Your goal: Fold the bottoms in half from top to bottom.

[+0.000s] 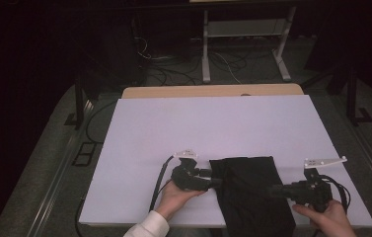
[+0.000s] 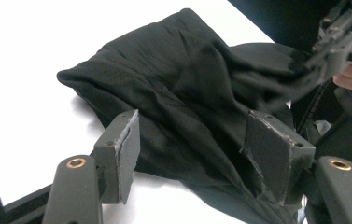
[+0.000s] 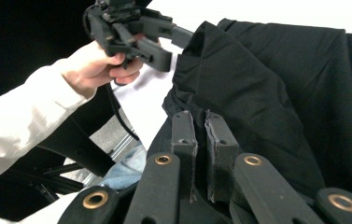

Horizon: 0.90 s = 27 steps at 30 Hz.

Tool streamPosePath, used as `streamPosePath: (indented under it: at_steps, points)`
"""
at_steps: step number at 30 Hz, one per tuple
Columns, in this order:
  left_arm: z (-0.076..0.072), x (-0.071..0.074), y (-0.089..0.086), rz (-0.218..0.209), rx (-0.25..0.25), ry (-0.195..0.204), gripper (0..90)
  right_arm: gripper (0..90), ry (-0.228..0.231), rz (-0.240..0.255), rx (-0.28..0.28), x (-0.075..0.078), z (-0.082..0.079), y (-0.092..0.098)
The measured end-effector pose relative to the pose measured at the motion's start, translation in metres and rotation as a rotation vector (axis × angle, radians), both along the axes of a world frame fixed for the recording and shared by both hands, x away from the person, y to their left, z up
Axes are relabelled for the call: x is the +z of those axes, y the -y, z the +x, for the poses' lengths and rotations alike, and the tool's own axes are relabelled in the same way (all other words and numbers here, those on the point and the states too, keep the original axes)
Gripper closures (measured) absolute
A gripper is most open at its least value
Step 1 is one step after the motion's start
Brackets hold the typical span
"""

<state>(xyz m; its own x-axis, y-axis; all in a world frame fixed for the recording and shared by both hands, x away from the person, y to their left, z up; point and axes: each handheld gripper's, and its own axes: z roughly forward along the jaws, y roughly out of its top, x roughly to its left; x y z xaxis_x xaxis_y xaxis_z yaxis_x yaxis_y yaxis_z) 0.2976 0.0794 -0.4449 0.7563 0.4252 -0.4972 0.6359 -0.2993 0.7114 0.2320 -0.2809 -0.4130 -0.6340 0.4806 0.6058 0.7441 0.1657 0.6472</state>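
Lying at the table's (image 1: 149, 123) near edge, the black cloth (image 1: 252, 192) hangs over. Up close, the right gripper (image 3: 200, 140) pinches its fold; the left gripper (image 2: 197, 154) gapes around it, pads apart.

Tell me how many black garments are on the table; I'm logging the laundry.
1. A single black garment lies crumpled at the near edge of the white table, between the left gripper and right gripper. Its folds could hide another piece.

Cloth (image 1: 252, 195) on counter (image 1: 198, 123) near front edge, overhanging it; left claw (image 1: 216, 177) at its left, right claw (image 1: 271, 190) at its right.
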Motion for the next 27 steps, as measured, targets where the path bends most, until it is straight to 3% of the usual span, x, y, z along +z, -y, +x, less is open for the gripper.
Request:
streamPosePath:
  at_steps: [12, 20, 27]
  points:
    - [0.000, 0.000, -0.001, -0.004, 0.007, 0.002, 35.1, 82.4, -0.023, -0.017, 0.045, -0.002, -0.019, 0.003]
    - [0.001, 0.000, -0.002, -0.004, 0.014, -0.002, 35.1, 81.8, -0.048, -0.053, 0.110, -0.005, -0.027, 0.007]
    - [0.002, -0.002, -0.001, 0.002, 0.007, -0.006, 35.1, 80.8, -0.078, -0.042, 0.161, -0.006, -0.034, 0.009]
